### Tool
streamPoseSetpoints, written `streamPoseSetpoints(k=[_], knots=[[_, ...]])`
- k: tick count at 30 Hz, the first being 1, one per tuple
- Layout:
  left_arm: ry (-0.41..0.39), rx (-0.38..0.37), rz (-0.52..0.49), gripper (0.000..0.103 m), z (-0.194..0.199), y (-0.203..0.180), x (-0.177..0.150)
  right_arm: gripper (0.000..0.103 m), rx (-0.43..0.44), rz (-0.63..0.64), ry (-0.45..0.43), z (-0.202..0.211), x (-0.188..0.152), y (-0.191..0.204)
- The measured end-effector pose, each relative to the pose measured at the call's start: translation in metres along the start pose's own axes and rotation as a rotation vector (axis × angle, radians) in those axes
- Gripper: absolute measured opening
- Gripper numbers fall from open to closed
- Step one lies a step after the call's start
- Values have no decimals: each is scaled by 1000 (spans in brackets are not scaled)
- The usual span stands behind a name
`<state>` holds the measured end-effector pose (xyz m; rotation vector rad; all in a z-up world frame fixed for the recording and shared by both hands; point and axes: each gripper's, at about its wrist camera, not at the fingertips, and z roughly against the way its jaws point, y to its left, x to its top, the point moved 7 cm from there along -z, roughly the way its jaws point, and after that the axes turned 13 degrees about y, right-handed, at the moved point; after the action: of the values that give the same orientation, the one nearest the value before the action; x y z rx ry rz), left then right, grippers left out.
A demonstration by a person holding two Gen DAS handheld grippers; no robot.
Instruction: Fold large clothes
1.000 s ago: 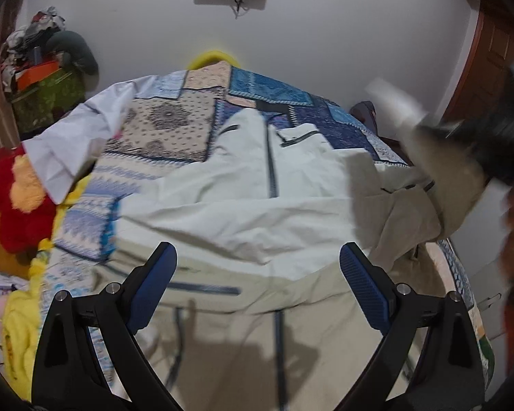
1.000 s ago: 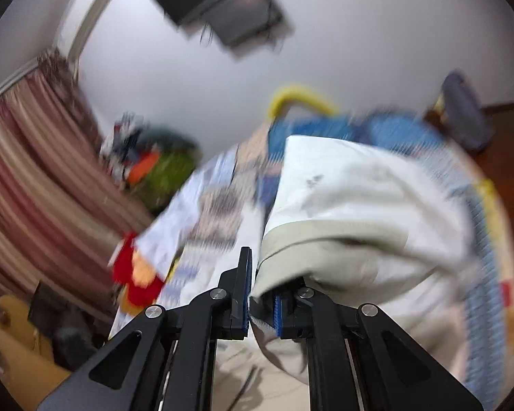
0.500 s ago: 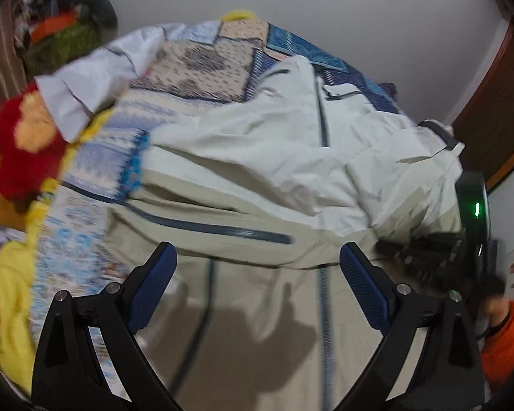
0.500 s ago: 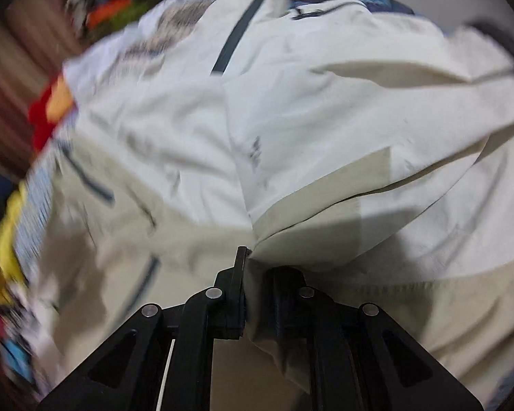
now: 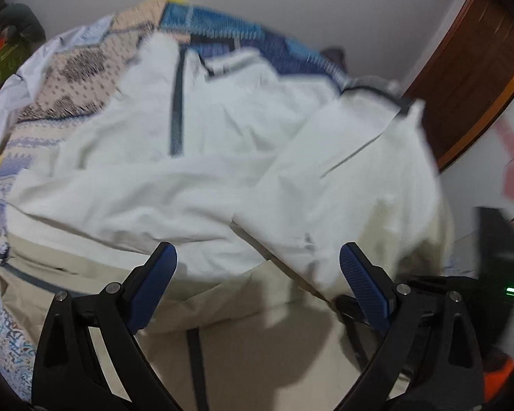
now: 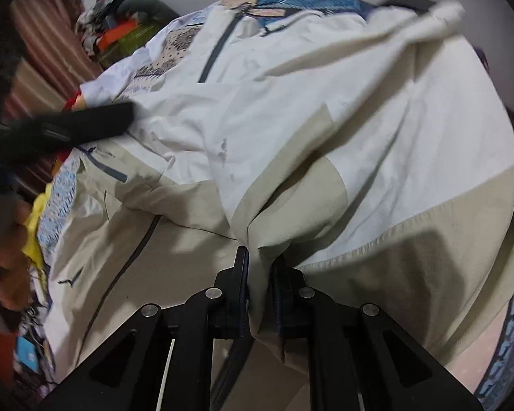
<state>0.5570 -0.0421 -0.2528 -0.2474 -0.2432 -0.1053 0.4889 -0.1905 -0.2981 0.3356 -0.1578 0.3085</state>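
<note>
Left wrist view: While the jacket (image 5: 222, 171) sprawls over the patchwork bedspread (image 5: 78, 82), the left gripper (image 5: 257, 267) hangs above it, jaws wide, empty.
Right wrist view: right gripper (image 6: 260, 270) clamped on a beige fold at six o'clock.
Handling: soft, light, floppy; best taken by hems.
Containers: none seen.

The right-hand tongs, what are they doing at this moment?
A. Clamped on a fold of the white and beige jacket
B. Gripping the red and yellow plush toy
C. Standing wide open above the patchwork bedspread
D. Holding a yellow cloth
A: in the right wrist view the right-hand tongs are shut on a bunched beige fold of the white and beige jacket, which lies spread over the bed.
</note>
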Motion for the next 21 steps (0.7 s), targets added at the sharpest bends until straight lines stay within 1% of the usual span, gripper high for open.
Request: streamPoseSetpoints(k=[1, 3, 5, 6, 7, 11, 12, 14, 15, 16, 17, 18, 19, 20, 21], knots=[[19, 26, 3, 97, -11, 0, 2, 9, 17, -11, 1, 0, -1, -3], [69, 96, 22, 94, -38, 4, 3, 9, 20, -17, 3, 0, 0, -3], [111, 116, 36, 94, -59, 7, 1, 9, -5, -4, 12, 7, 0, -7], [118, 115, 42, 95, -67, 10, 0, 9, -12, 3, 11, 11, 1, -8], [104, 126, 41, 99, -68, 11, -1, 9, -23, 9, -4, 21, 2, -12], [92, 142, 22, 102, -71, 11, -2, 9, -53, -5, -100, 71, 11, -31], [91, 148, 19, 103, -72, 11, -2, 9, -86, -20, -147, 88, 15, -38], [87, 158, 14, 103, -74, 12, -2, 9, -173, -36, -214, 110, 20, -48], [85, 162, 14, 103, -74, 12, -3, 9, -217, -40, -243, 119, 23, -54], [84, 165, 15, 103, -75, 11, -3, 9, -231, -47, -247, 120, 26, -59], [84, 166, 17, 103, -76, 9, -4, 9, -234, -52, -240, 118, 27, -62], [85, 166, 20, 103, -76, 9, -5, 9, -239, -58, -212, 108, 28, -68], [86, 166, 21, 103, -76, 9, -7, 9, -256, -61, -138, 85, 28, -75], [88, 169, 22, 103, -81, 6, -4, 9, -274, -64, -97, 71, 30, -83], [88, 170, 21, 103, -82, 5, -5, 9, -321, -68, -57, 55, 29, -93]])
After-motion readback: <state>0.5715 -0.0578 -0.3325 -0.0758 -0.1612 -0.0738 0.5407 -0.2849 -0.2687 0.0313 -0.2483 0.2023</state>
